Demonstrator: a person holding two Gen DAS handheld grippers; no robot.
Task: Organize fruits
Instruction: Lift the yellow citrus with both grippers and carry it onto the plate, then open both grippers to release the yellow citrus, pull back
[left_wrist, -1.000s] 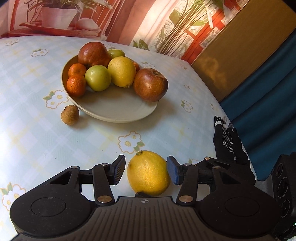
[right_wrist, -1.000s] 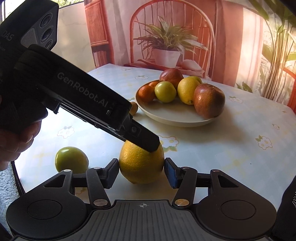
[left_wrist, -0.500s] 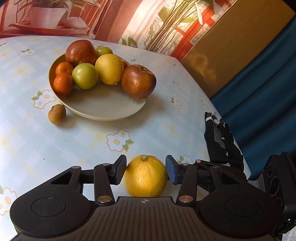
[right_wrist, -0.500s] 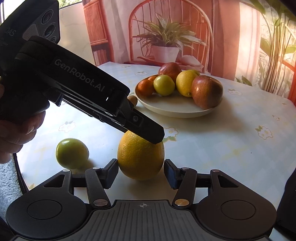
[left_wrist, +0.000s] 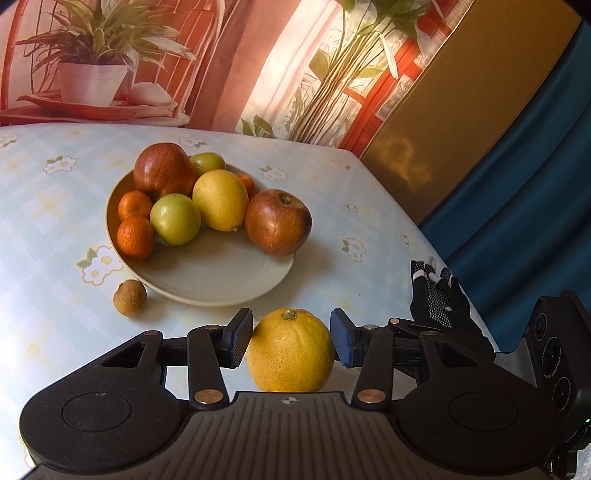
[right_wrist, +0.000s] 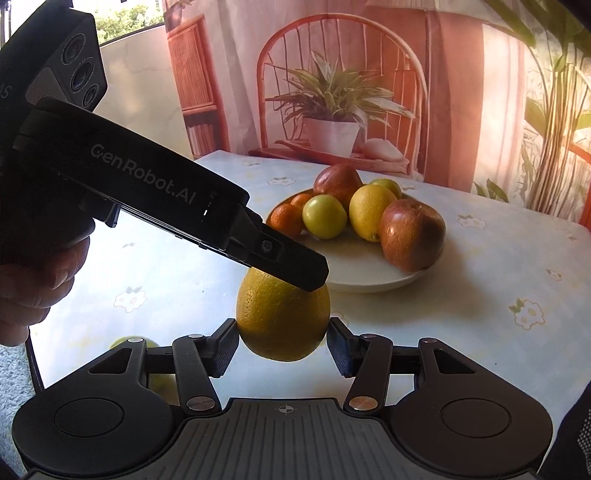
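A large yellow citrus (left_wrist: 291, 350) sits between the pads of my left gripper (left_wrist: 291, 339), which press on both of its sides. My right gripper (right_wrist: 282, 345) is shut on the same citrus (right_wrist: 282, 317) lower down and from the other direction. There the left gripper's fingers (right_wrist: 295, 266) cross over its top. The fruit looks just clear of the tablecloth. Beyond stands a pale plate (left_wrist: 221, 280) with two red apples, a lemon (left_wrist: 220, 199), green fruits and tangerines.
A small brown fruit (left_wrist: 129, 297) lies on the cloth left of the plate. A green fruit (right_wrist: 125, 341) peeks out behind my right gripper's left finger. A black glove (left_wrist: 439, 299) lies at the table's right edge. A person's hand (right_wrist: 33, 288) holds the left gripper.
Both grippers have risen a little with the citrus between them. In the right wrist view the green fruit has sunk behind the gripper's left finger.
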